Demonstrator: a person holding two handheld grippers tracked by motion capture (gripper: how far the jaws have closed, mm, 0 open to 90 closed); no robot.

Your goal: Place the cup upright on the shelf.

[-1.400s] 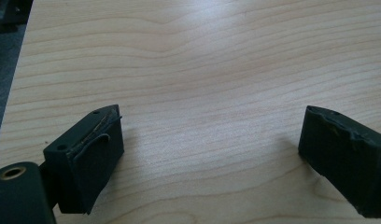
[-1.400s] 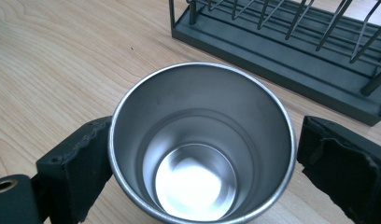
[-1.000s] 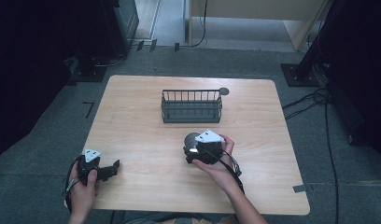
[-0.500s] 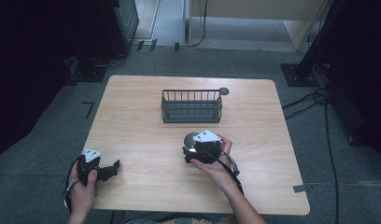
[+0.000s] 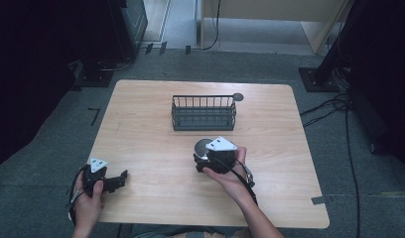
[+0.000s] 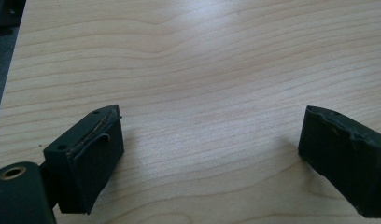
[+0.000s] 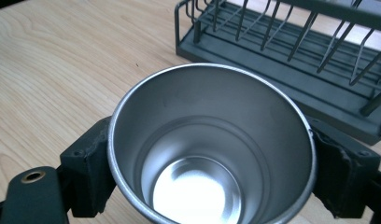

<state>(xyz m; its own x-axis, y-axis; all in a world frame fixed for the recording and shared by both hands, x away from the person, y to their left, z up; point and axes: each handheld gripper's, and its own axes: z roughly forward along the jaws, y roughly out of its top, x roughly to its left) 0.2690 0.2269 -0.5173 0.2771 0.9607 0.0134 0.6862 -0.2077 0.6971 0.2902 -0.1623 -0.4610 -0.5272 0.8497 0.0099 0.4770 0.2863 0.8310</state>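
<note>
From the right gripper view we look straight into a steel cup (image 7: 209, 149), upright and empty inside, detail the high view leaves half hidden behind the right gripper (image 5: 204, 154). Its jaws press the cup's rim from both sides, just in front of the wire rack (image 5: 204, 113). Our right hand (image 5: 230, 171) reaches in mid-desk (image 5: 141, 124). The left gripper (image 6: 209, 154) hovers low near the front-left corner, jaws wide apart over bare wood.

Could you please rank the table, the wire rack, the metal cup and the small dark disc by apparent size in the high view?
1. table
2. rack
3. cup, partly hidden by the right gripper, so only a tentative rank
4. disc
</note>
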